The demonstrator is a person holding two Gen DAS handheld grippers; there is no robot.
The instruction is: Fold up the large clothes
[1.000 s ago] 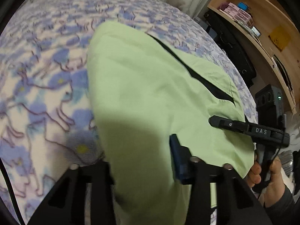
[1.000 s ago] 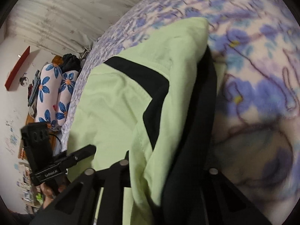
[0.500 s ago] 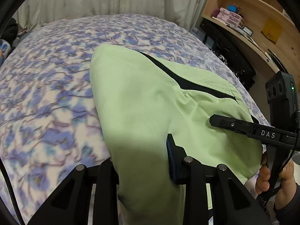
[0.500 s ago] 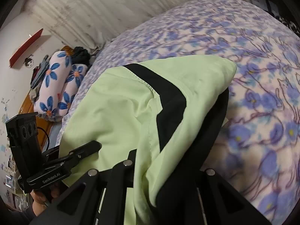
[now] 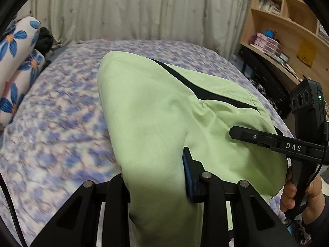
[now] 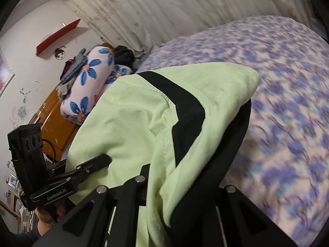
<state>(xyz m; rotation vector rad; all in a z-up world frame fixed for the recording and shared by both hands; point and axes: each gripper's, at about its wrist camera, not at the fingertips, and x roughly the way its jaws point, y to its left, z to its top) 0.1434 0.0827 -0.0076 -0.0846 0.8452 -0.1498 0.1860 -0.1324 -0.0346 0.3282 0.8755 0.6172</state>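
A large light-green garment (image 5: 156, 111) with a black stripe (image 5: 205, 94) hangs lifted above the bed, stretched between both grippers. In the left wrist view my left gripper (image 5: 156, 179) is shut on its near edge: the blue pad (image 5: 188, 177) presses the cloth and the other finger is hidden under it. To the right, my right gripper (image 5: 242, 135) clamps the garment's other edge, with a hand on its handle. In the right wrist view my right gripper (image 6: 164, 177) is shut on the green and black cloth (image 6: 133, 123), which covers its fingers. My left gripper (image 6: 96, 164) holds the far left edge.
A bed with a purple floral blanket (image 5: 57, 123) lies below. Floral pillows (image 5: 18, 61) and dark clothes sit at its head, by a curtain (image 5: 133, 10). A wooden shelf unit (image 5: 287, 41) with books and boxes stands on the right. An orange-brown cabinet (image 6: 53, 121) is beside the pillows.
Both grippers have risen and tilted up with the garment. The cloth has come up off the blanket, and the curtain, pillows and shelves have come into view.
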